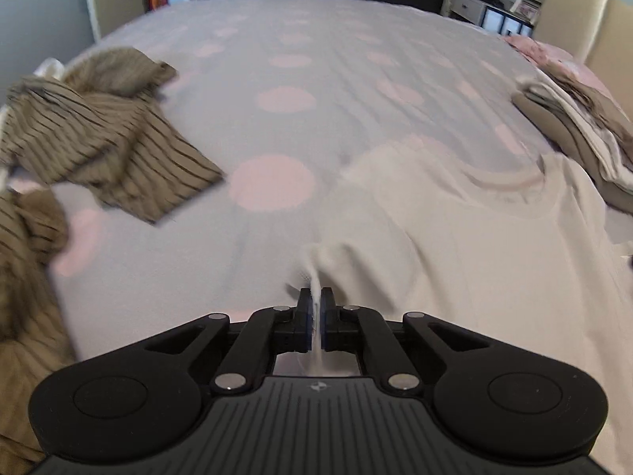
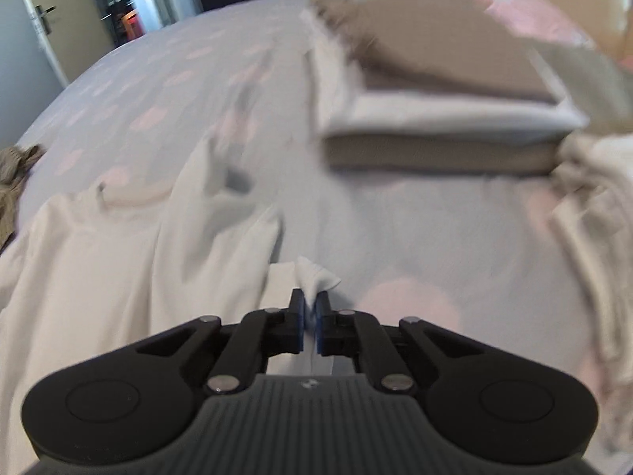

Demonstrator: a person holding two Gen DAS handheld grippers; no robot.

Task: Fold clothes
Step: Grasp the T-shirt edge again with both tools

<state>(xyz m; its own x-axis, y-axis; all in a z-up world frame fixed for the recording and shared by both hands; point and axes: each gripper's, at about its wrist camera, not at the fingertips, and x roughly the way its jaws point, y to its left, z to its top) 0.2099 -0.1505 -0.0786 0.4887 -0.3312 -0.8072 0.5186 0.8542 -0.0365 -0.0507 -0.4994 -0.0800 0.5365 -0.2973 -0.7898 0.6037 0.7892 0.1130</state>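
A white T-shirt (image 1: 486,237) lies spread on the bed, its neckline facing away from me. My left gripper (image 1: 315,297) is shut on a pinched fold at the shirt's left edge. In the right wrist view the same white T-shirt (image 2: 99,261) lies to the left, partly rumpled. My right gripper (image 2: 310,301) is shut on a bunched corner of its right edge, held just above the bedspread.
The bedspread (image 1: 285,99) is grey with pink dots. A heap of brown striped clothes (image 1: 91,138) lies at the left. A stack of folded brown and white clothes (image 2: 435,91) sits ahead of the right gripper, with crumpled cream clothes (image 2: 593,206) at the right.
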